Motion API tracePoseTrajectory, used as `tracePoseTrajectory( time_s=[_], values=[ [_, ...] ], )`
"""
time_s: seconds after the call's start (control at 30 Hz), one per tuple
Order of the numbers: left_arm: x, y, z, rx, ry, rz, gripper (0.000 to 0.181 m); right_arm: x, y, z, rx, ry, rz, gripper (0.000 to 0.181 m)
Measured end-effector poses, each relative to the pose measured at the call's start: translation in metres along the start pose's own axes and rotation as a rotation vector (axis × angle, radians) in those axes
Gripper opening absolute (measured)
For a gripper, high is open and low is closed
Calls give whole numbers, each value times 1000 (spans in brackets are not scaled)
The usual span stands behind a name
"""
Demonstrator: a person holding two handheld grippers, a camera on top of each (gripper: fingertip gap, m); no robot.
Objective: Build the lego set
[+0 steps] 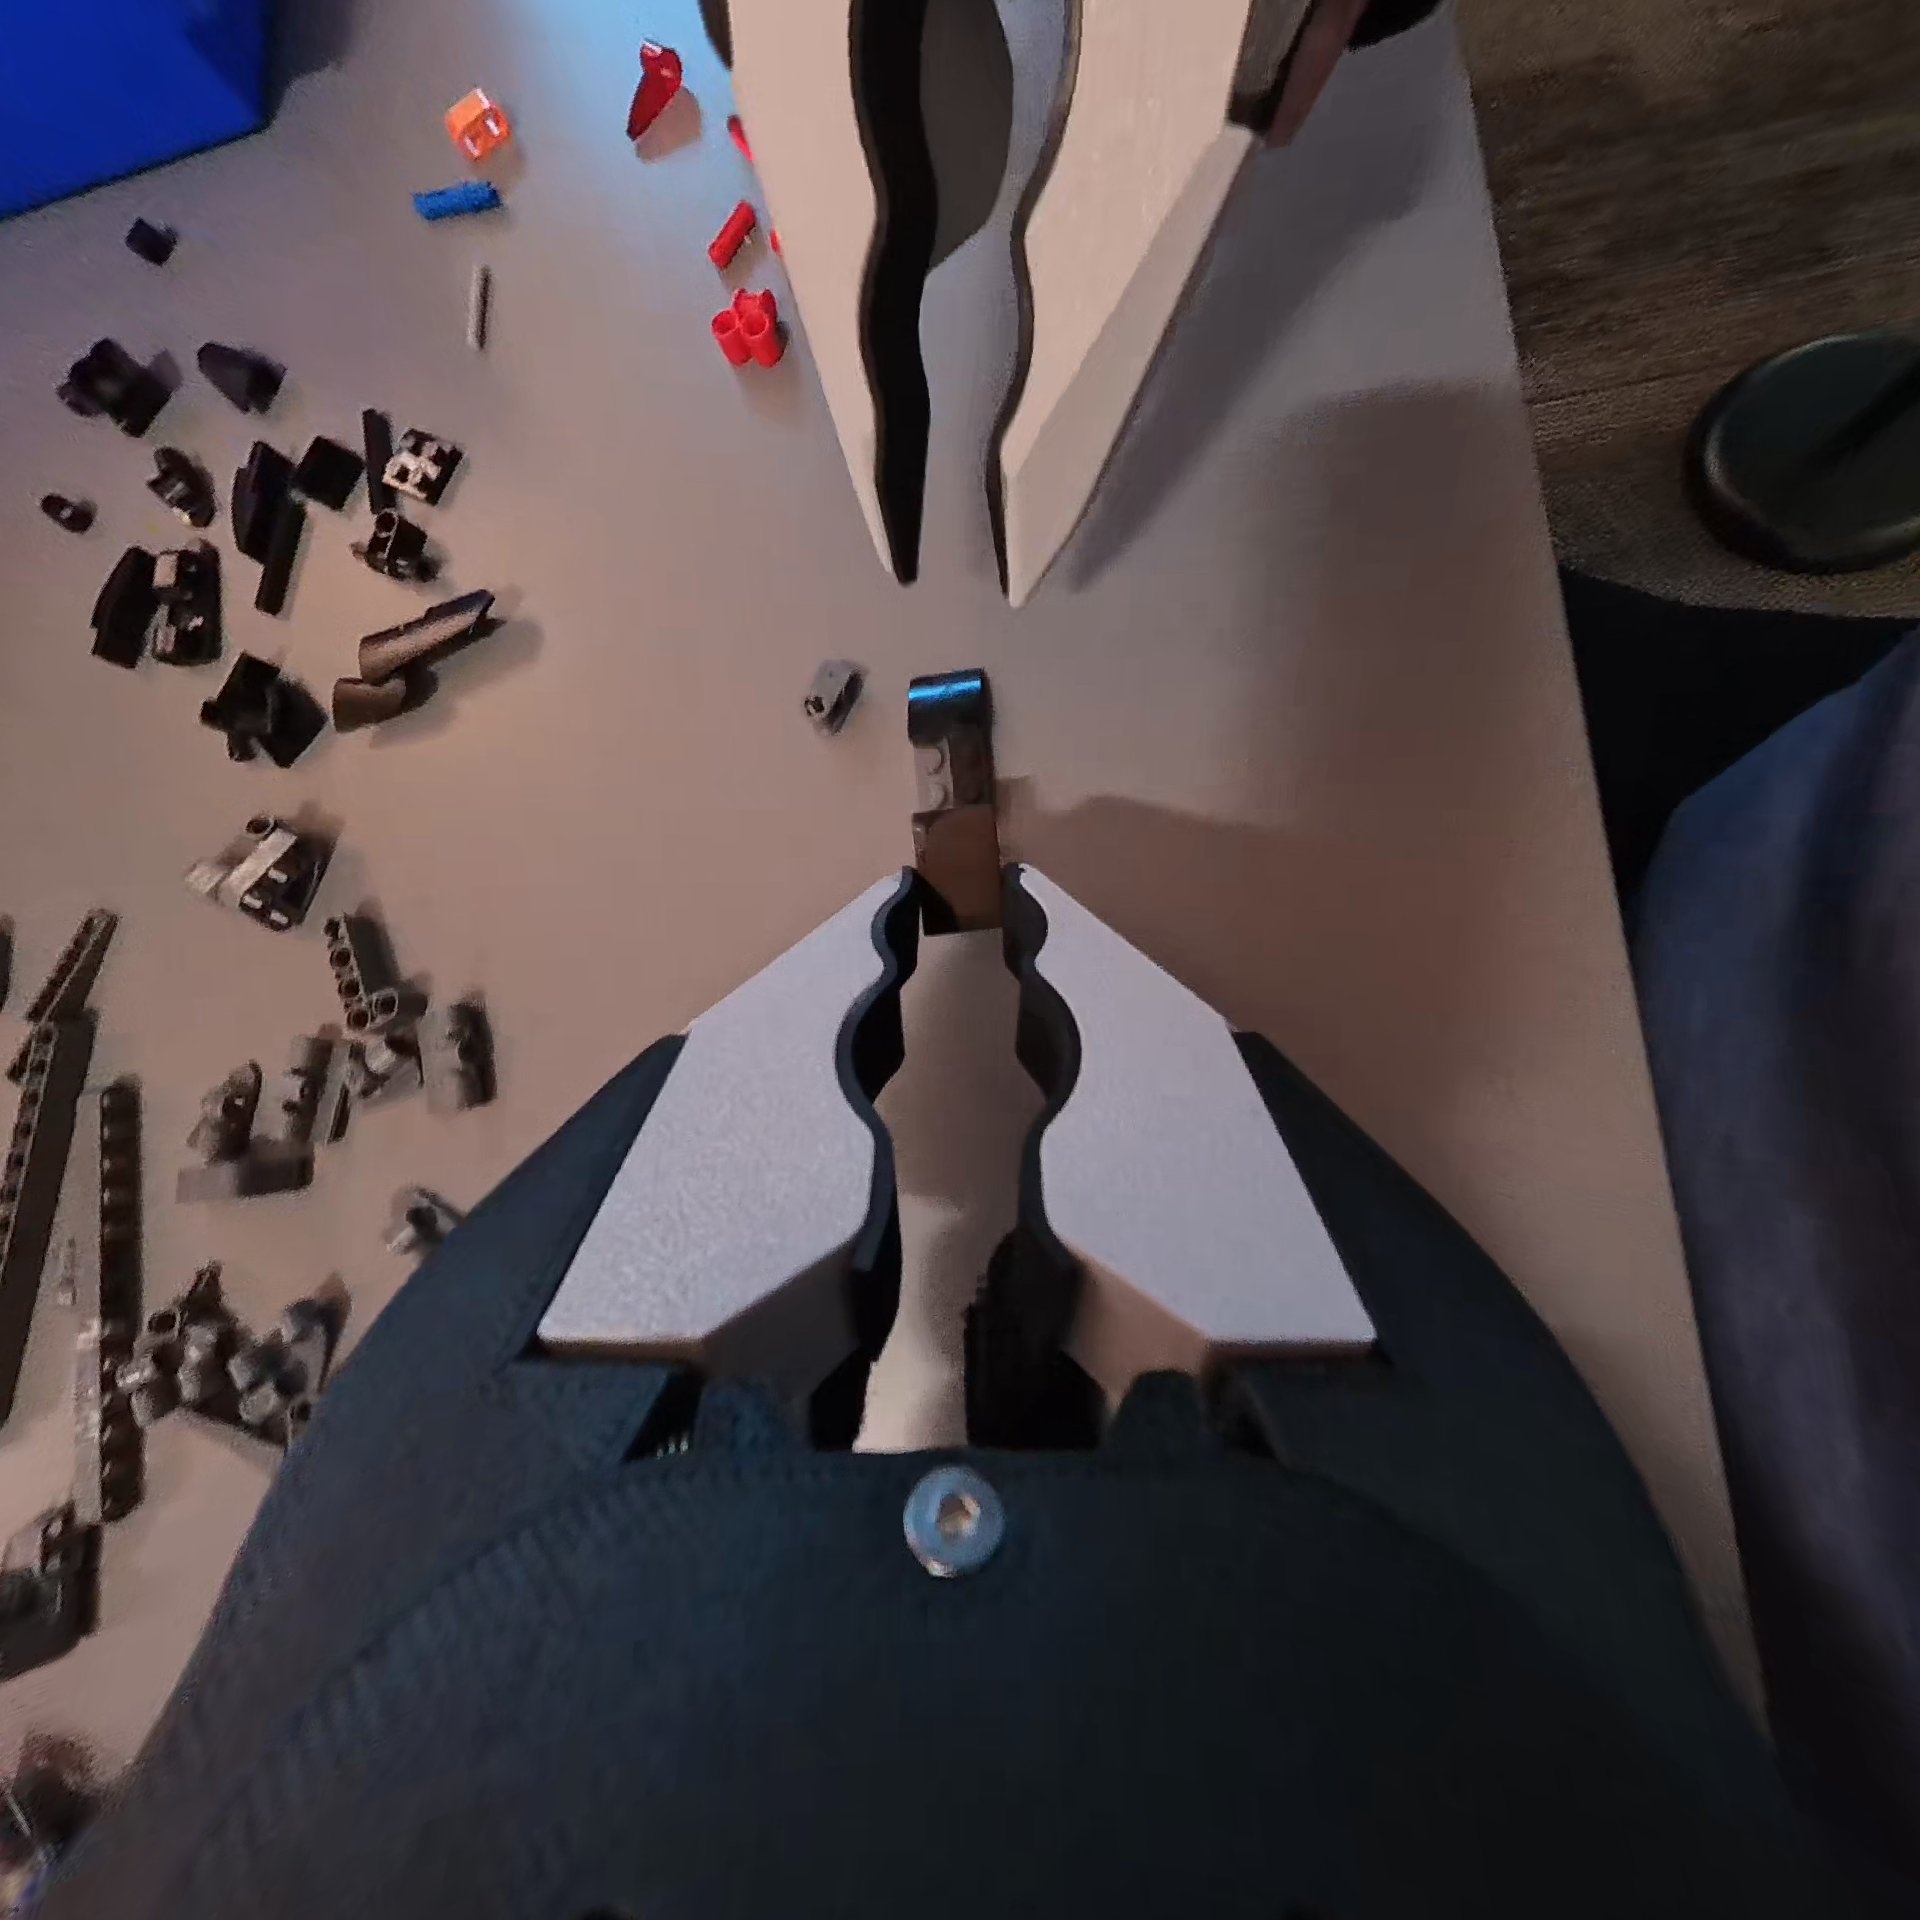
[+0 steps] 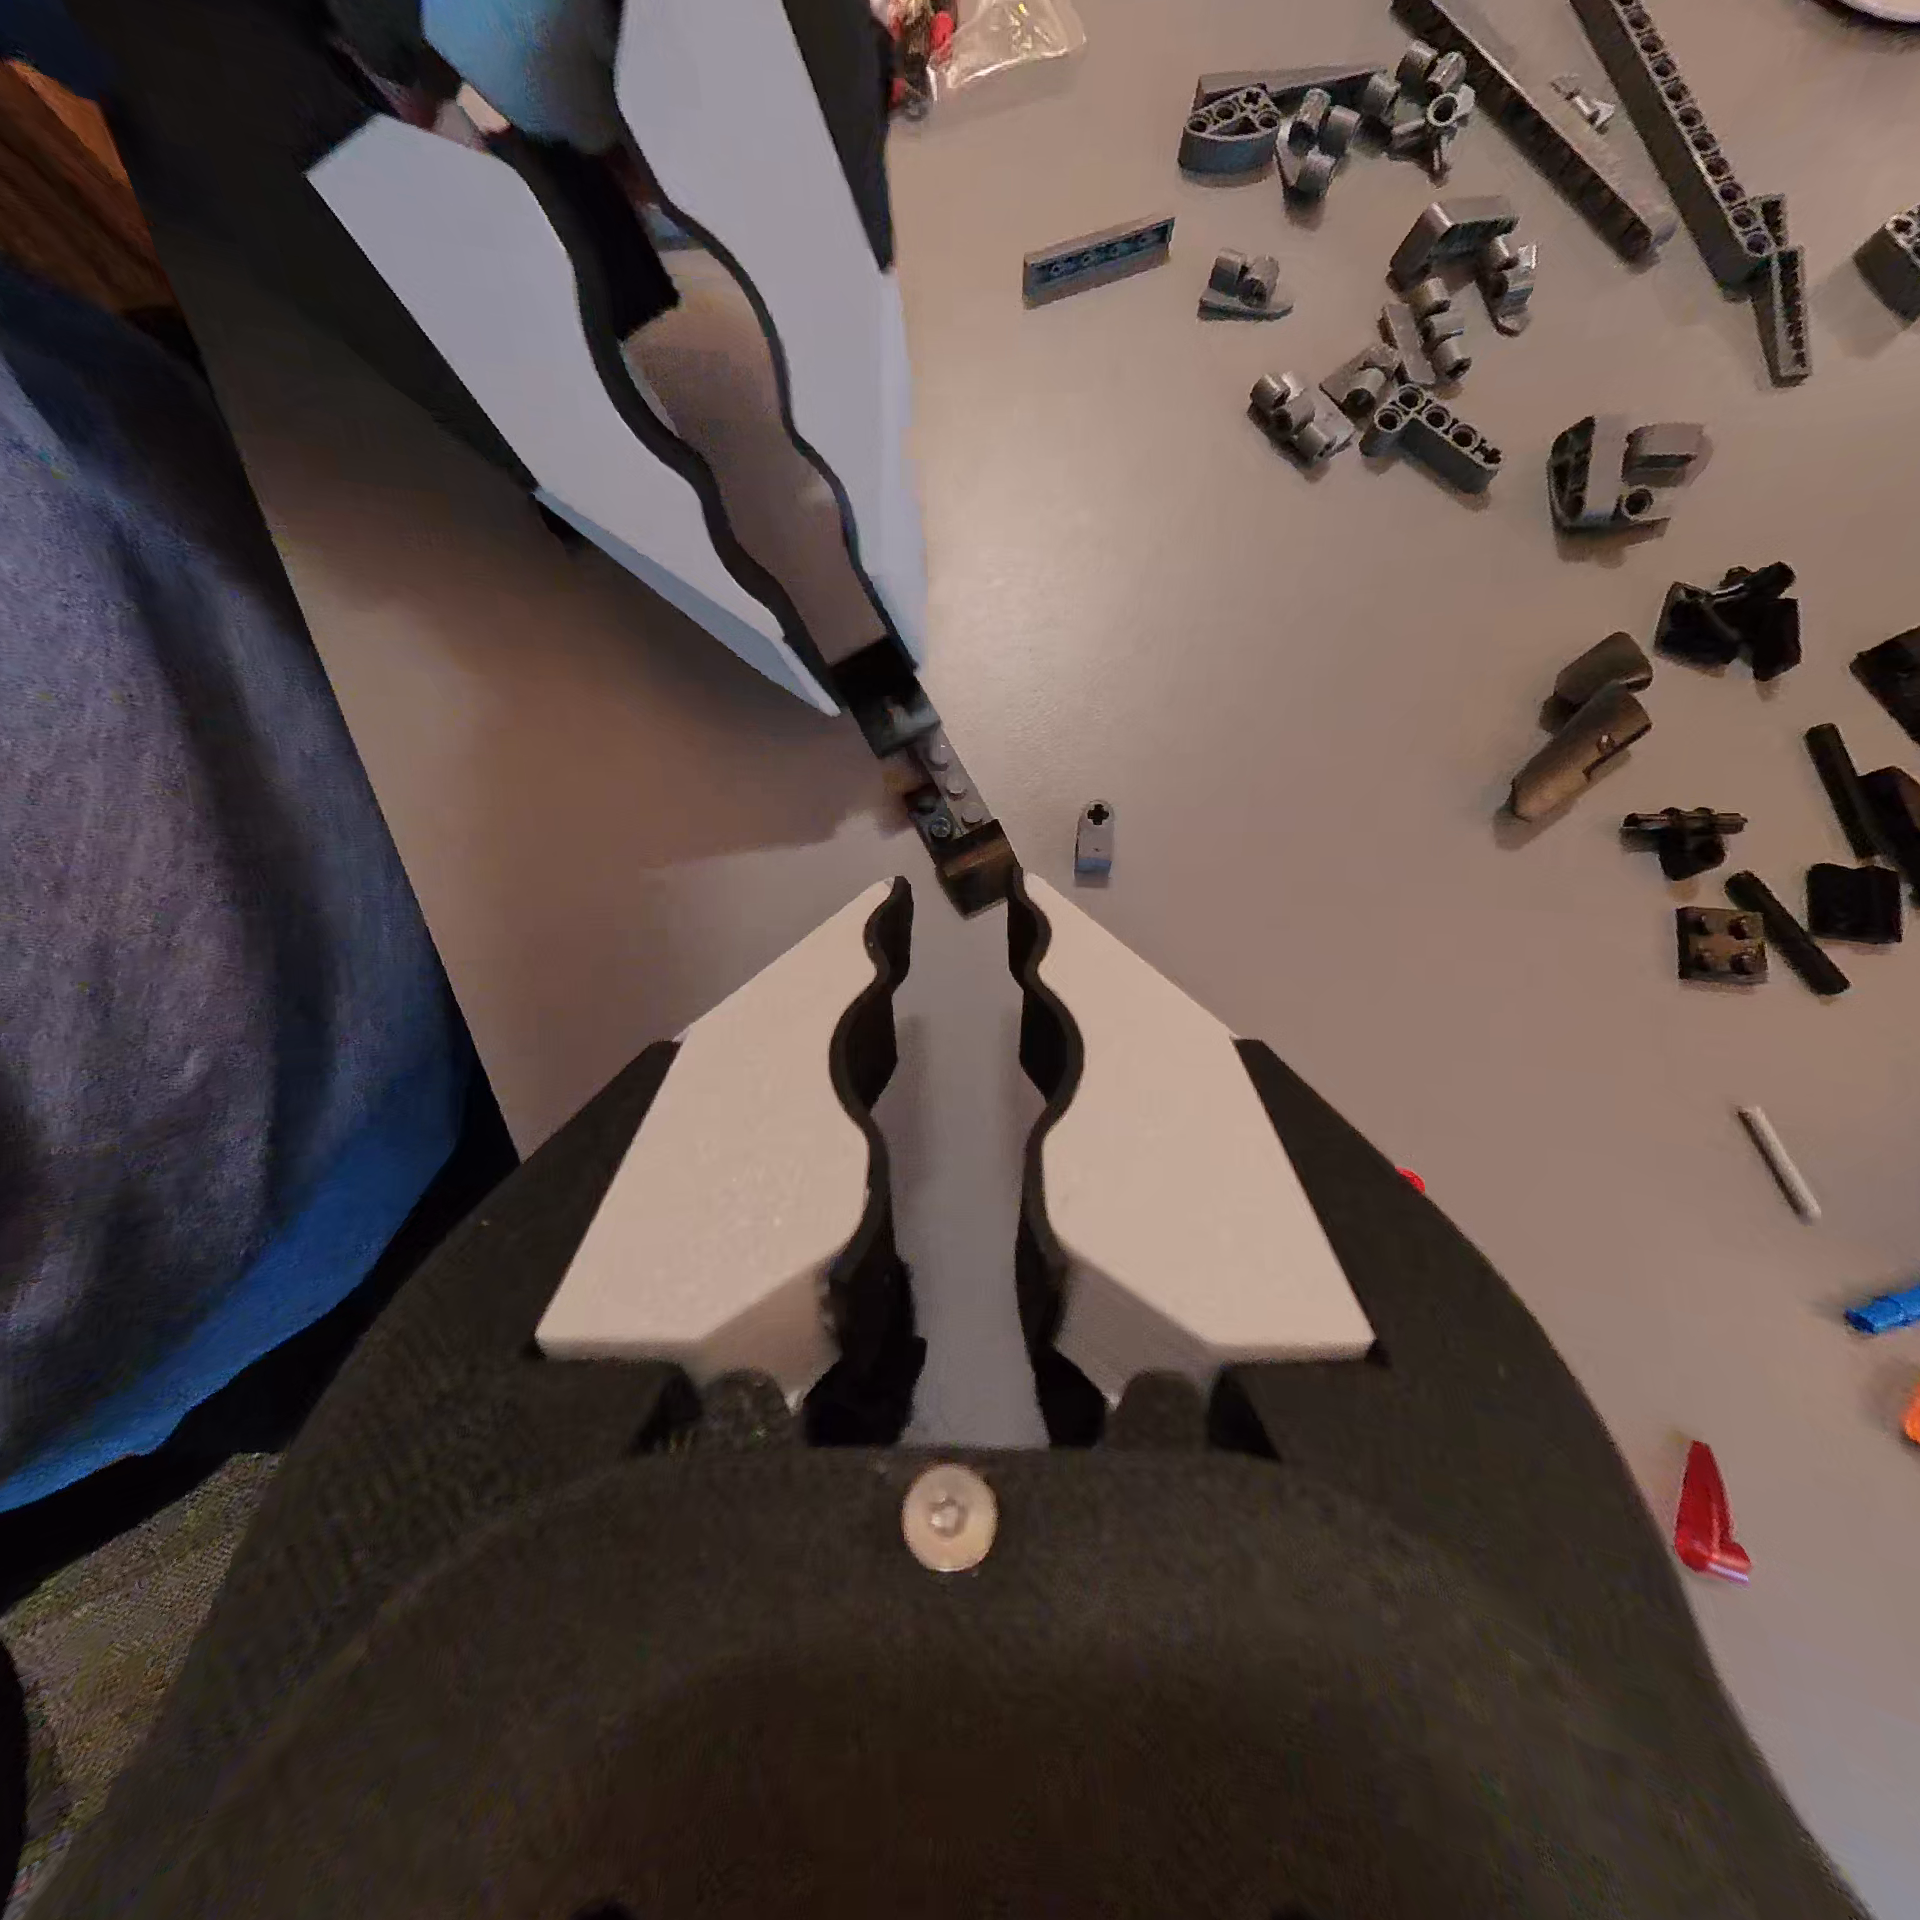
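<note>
A small black and dark grey lego assembly [image 1: 951, 769] is a narrow studded plate with a block at each end; it shows in the right wrist view [image 2: 940, 790] too. My left gripper [image 1: 958, 881] is shut on its near end block and holds it low over the table [image 1: 1195, 727]. In the right wrist view my left gripper [image 2: 873, 681] comes in from the upper left. My right gripper [image 1: 956, 587] points at the assembly's far end with a small gap between; its jaws stand slightly apart and empty. In its own view the right gripper [image 2: 958, 885] has the end block just ahead of its tips.
A small grey connector [image 1: 833, 694] [image 2: 1094, 836] lies beside the assembly. Several loose black and grey pieces [image 1: 260, 582] [image 2: 1403, 343] cover one side. Red pieces [image 1: 746, 330], a blue brick [image 1: 455, 200] and a blue box [image 1: 104, 83] lie farther off. A person's blue clothing [image 2: 156, 831] is at the table edge. About 5 cm separates my left fingertips from my right.
</note>
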State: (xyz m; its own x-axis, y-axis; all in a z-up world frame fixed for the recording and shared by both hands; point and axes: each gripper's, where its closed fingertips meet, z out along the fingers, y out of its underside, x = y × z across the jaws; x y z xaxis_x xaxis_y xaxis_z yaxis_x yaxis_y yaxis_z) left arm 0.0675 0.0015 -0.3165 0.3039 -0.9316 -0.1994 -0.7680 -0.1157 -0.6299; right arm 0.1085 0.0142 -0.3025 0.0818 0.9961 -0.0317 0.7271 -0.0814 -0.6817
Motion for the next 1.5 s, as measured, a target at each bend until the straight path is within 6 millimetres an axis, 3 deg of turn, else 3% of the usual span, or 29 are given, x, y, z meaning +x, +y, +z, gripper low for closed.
tracePoseTrajectory(
  time_s=[0.03,0.23,0.57,0.9,1.23,1.5],
  values=[
    [-1,-2,4,-6,4,0,13,0,0,1,1,-7,-9,16],
    [-1,-3,18,-44,9,-1,13,-4,-3,10,22,-53,-62,14],
    [-4,-10,20,-49,3,3,13,2,-1,21,10,-69,-88,3],
    [-2,-12,25,-59,19,-17,13,10,-2,8,51,-62,-58,0],
    [-9,-14,22,-56,14,-33,13,5,-4,17,34,-87,-94,0],
    [-4,-12,26,-82,28,-23,13,6,-4,17,36,-97,-91,0]
  ],
)
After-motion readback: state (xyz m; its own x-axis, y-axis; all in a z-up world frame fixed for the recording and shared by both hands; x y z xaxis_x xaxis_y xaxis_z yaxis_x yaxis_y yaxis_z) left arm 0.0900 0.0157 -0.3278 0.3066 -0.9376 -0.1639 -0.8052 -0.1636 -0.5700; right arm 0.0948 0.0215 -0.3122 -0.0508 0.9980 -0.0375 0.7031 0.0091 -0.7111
